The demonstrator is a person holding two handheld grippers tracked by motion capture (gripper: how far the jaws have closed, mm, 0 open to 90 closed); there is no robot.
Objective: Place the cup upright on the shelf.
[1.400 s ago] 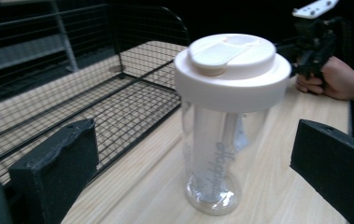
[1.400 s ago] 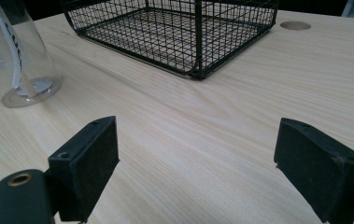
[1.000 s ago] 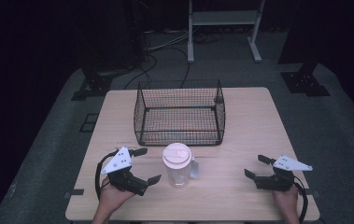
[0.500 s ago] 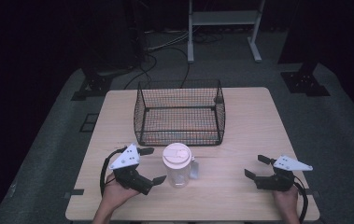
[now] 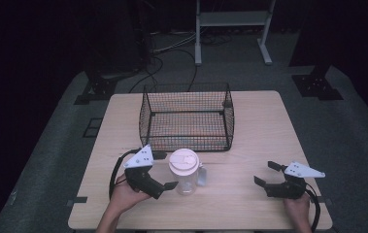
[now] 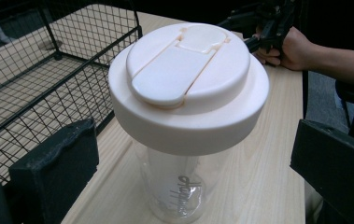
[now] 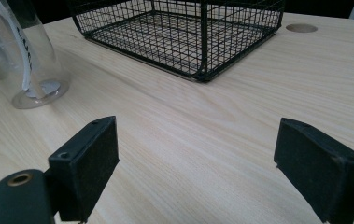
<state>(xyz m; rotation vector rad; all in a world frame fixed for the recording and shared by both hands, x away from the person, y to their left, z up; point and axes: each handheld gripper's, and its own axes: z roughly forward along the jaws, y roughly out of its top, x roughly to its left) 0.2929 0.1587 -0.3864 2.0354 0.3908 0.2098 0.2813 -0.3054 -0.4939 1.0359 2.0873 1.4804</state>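
At the near edge of the worktop [image 5: 269, 121], your left hand-held gripper [image 5: 164, 170] brackets the bottle [image 5: 185, 171] with its jaws spread wide, one on each side and neither touching it, as the left gripper view makes plain. Nothing is gripped yet: the bottle stands upright on the wood just in front of the basket [image 5: 187, 116], which sits empty at mid-table. Judging by that, the work is at its start, with the closing, the lift and any placing all left to do.

Your right hand-held gripper [image 5: 265, 174] waits well apart on the right, jaws likewise spread over bare wood.

The bottle is a clear plastic cylinder, smooth and glossy, with faint script on its wall and a stem or straw inside. Its lid [image 6: 188, 84] is a broad cream disc, matte, wider than the body, with a flat flip tab across the top. The basket is black wire mesh, square-celled, rectangular and open-topped. The worktop is pale wood-grain laminate with a round cable hole [image 7: 301, 28] near one corner.
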